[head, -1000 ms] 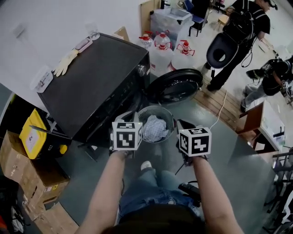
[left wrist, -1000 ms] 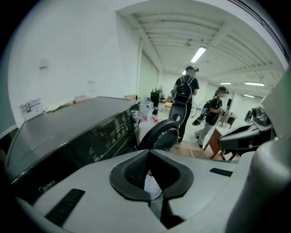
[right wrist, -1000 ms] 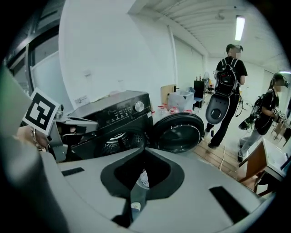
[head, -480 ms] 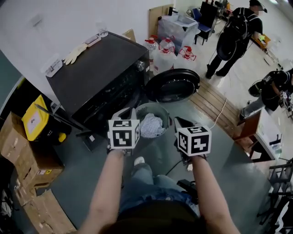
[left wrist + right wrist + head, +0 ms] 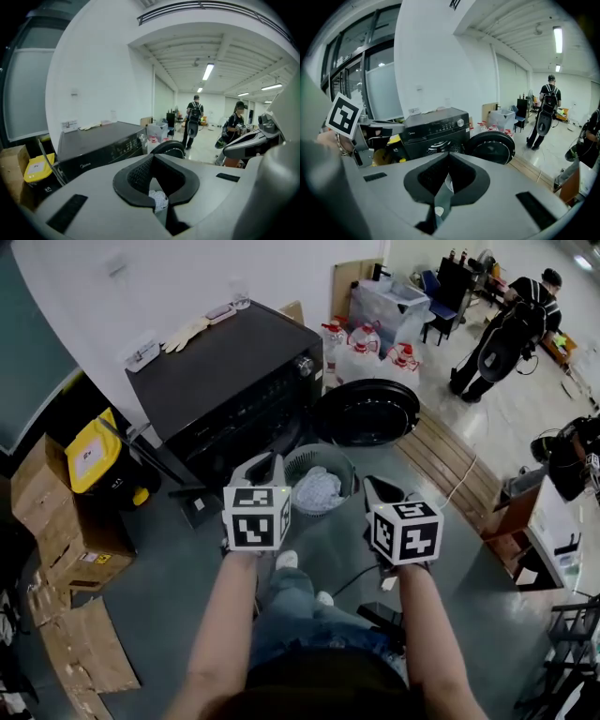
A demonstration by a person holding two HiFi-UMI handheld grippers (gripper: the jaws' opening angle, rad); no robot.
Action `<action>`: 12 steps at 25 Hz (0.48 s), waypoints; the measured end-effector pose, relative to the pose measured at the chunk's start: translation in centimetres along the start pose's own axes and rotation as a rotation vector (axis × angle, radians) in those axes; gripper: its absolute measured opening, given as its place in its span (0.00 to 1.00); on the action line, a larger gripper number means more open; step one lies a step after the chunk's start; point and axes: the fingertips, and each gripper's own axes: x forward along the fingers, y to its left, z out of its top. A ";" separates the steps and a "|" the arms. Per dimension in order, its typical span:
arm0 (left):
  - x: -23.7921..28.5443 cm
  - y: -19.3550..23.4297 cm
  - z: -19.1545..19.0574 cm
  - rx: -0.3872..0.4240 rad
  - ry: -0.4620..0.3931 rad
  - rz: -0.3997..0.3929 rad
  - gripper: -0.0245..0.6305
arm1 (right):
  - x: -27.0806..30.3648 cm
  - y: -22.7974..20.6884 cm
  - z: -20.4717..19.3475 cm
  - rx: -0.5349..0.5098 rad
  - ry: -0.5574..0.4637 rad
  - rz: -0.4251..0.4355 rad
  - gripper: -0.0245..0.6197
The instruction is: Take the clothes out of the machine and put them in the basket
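Head view: the left gripper (image 5: 263, 468) and right gripper (image 5: 378, 489) have risen away from the basket (image 5: 320, 448) at frame centre, jaws clenched empty, white clothes (image 5: 319, 491) lying inside, so this load looks delivered.

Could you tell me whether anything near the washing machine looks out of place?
Nothing looks spilled or damaged. The machine has a glove lying on top, and its round door hangs wide open beside the basket.

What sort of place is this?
Probably a lab or workshop hall, not a home: a black front-loading washing machine stands near stacked brown cardboard boxes and big translucent red-capped water jugs.
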 end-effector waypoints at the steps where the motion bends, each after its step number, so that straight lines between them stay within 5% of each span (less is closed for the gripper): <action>1: -0.5 -0.1 0.3 0.007 -0.021 0.003 0.04 | -0.3 0.2 0.2 -0.010 -0.009 0.003 0.04; 12: -5.1 -0.3 5.8 0.116 -0.273 -0.017 0.04 | -5.0 1.1 4.7 -0.070 -0.229 -0.052 0.04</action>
